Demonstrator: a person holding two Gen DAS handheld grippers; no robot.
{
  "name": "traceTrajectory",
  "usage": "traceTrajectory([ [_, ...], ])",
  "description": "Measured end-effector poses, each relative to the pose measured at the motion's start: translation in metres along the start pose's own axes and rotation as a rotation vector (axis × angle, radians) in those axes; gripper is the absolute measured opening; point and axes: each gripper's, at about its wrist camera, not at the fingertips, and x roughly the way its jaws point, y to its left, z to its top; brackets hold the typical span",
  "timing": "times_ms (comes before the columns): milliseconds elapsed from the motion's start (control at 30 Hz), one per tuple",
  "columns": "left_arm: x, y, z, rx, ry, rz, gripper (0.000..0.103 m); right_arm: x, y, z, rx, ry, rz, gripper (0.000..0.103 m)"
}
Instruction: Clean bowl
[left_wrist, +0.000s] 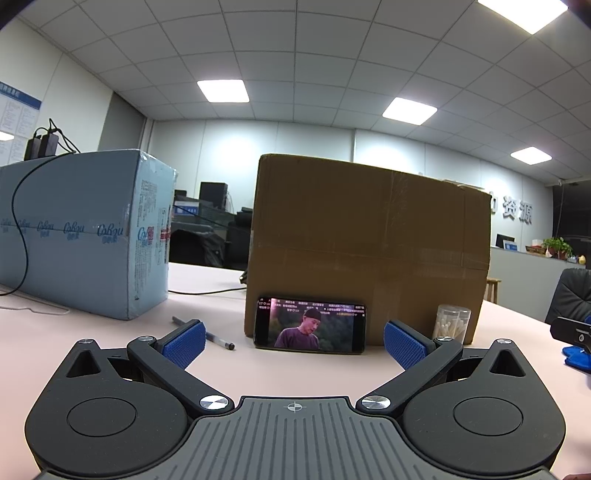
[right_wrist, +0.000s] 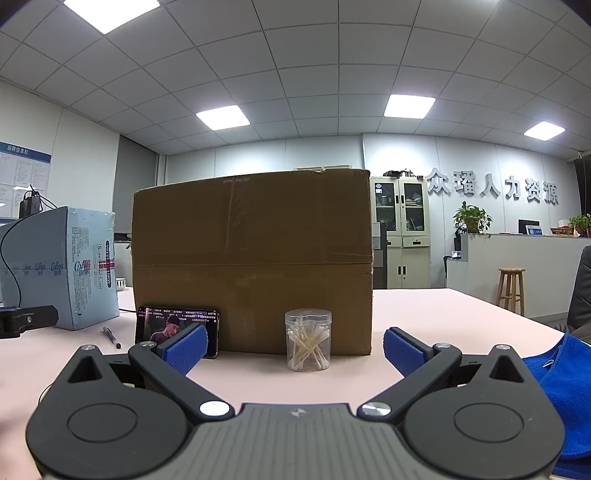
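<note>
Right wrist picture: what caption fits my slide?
Open right gripper faces a jar of cotton swabs before a cardboard box.

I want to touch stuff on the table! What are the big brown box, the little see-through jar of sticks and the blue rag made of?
The big brown box looks like matte cardboard, with creases and tape seams. The little see-through jar seems clear glossy plastic; cotton swabs show through. The blue rag looks like soft, fuzzy cloth, probably microfibre.
</note>
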Motion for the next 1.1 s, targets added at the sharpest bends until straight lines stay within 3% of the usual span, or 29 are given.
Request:
traceTrajectory([
  [1100,0.0,0.0034,0.0005,-0.003,0.004,-0.002,0.103,-0.0003,0.0038,0.0001,-0.012,-0.005,0.008,0.103],
])
